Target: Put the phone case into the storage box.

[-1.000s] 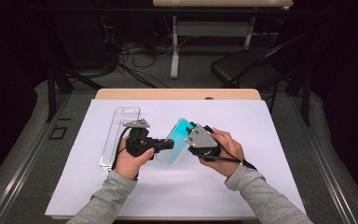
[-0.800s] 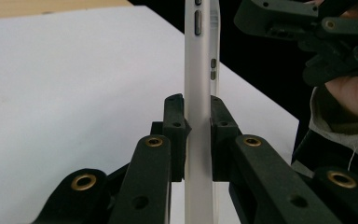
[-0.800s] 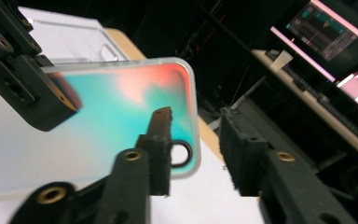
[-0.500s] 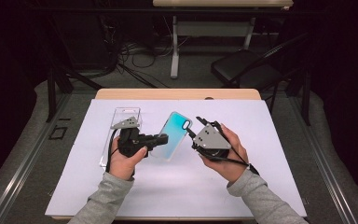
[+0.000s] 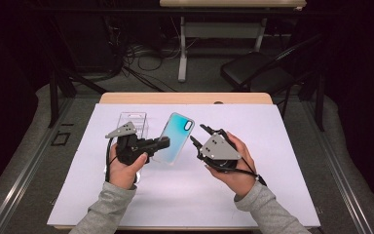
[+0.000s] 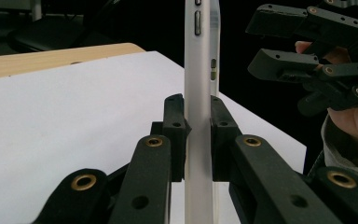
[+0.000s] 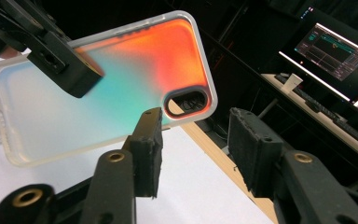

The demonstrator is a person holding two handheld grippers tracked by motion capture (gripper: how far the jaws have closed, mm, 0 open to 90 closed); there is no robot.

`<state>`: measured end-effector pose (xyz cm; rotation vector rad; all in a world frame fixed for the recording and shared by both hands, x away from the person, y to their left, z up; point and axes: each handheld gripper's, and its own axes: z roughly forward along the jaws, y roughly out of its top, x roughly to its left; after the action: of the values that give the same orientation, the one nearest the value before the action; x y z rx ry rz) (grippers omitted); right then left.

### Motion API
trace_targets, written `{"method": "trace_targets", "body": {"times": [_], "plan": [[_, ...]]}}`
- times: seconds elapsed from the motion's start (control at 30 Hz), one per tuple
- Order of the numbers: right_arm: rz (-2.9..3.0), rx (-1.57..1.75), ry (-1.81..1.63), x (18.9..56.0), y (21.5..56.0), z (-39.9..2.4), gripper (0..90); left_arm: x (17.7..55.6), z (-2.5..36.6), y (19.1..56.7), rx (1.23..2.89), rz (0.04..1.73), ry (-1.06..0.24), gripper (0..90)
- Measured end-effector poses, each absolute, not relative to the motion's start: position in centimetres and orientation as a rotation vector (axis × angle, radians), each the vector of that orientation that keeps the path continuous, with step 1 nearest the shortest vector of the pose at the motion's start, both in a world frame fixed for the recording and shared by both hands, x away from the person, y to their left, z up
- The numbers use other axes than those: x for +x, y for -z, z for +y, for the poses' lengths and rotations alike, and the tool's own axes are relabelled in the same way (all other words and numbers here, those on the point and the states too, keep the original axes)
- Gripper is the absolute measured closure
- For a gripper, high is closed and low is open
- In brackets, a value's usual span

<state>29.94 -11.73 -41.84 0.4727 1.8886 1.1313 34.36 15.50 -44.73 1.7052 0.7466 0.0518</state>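
Now the left gripper (image 5: pixel 161 143) clamps the phone case (image 5: pixel 175 136) by its edge and holds it above the white sheet (image 5: pixel 282 161). The right gripper (image 5: pixel 202 135) has just been opening; its jaws stand apart with nothing between them, close beside the case. Farther back lies the clear package (image 5: pixel 132 122), empty as far as I see. I judge the case is taken out, and putting it down remains.

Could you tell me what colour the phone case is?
Phone case: teal fading to orange, frosted rim; right gripper view.
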Motion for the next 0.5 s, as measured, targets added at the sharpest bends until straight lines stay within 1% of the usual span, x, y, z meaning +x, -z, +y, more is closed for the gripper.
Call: {"method": "trace_targets", "body": {"times": [0.13, 0.3, 0.5], "plan": [[1.880, 0.502, -1.151, 30.01, 41.85, -11.87, 49.8, 34.33, 15.78, 44.74, 1.701, 0.750, -0.056, 81.5], [1.928, 0.556, -1.156, 30.30, 42.12, -11.96, 41.6, 34.17, 16.11, 44.75, 1.687, 0.754, -0.067, 81.5], [1.916, 0.634, -1.194, 30.43, 42.70, -12.25, 41.5, 34.11, 16.32, 44.77, 1.685, 0.753, -0.068, 81.5]]}}
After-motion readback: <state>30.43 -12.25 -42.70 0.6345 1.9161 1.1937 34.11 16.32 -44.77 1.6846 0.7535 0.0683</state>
